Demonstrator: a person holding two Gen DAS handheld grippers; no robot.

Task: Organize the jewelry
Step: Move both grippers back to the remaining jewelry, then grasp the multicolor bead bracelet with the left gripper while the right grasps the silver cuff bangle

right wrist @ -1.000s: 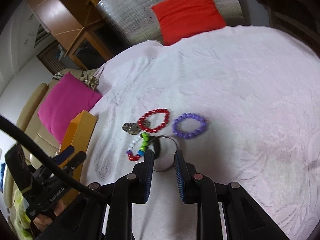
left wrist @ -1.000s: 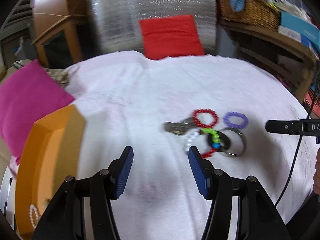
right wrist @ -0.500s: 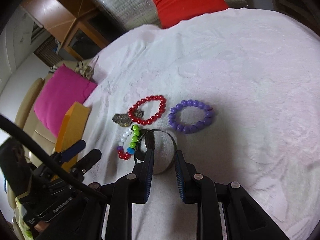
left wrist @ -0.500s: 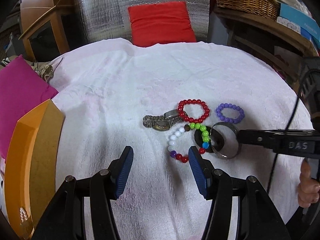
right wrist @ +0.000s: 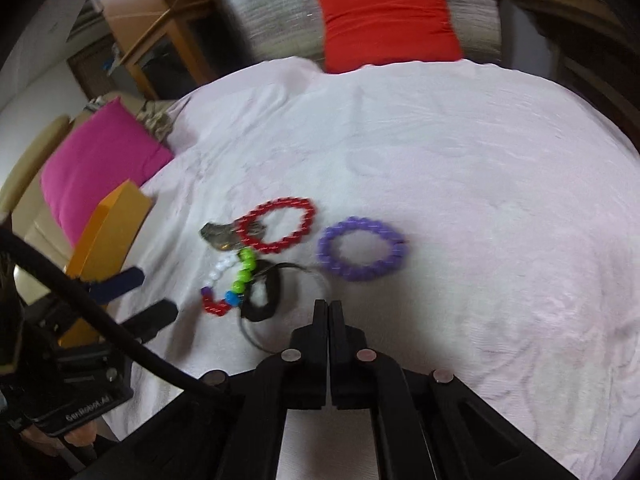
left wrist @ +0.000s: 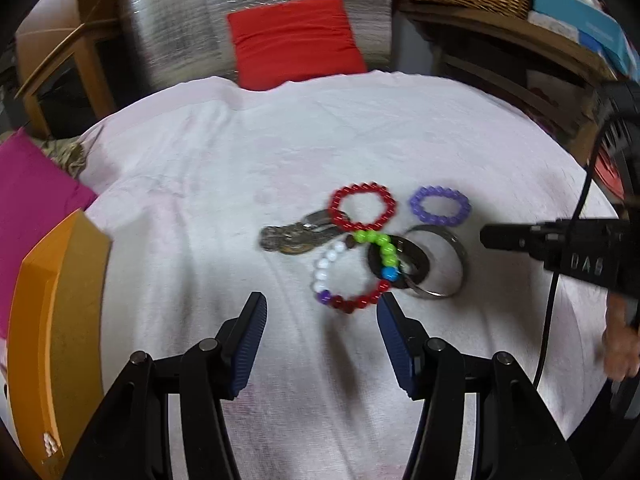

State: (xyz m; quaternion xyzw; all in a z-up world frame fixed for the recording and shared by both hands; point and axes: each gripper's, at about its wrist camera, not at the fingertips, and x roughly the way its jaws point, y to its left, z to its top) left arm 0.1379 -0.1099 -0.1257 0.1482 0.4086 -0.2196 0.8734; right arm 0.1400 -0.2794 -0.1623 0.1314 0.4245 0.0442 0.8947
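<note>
Jewelry's mostly still sitting in a pile mid-cloth: the silver bangle (left wrist: 438,262) is lying with a black ring (left wrist: 400,260) overlapping it, the multicolor bead bracelet (left wrist: 352,270) draped across that, the red bead bracelet (left wrist: 363,206) and purple bead bracelet (left wrist: 439,205) just behind, and a metal watch (left wrist: 294,238) touching the red one. So I'm judging this as barely started; only something pale and beaded is showing in the orange box (left wrist: 56,320), down in its near corner. My left gripper (left wrist: 320,330) is hovering wide open just short of the bead bracelet. My right gripper (right wrist: 329,312) is pinched closed at the bangle's near edge, though I can't tell if it's actually got the rim. The left view is showing the box interior; the right view is only catching its outer side.
</note>
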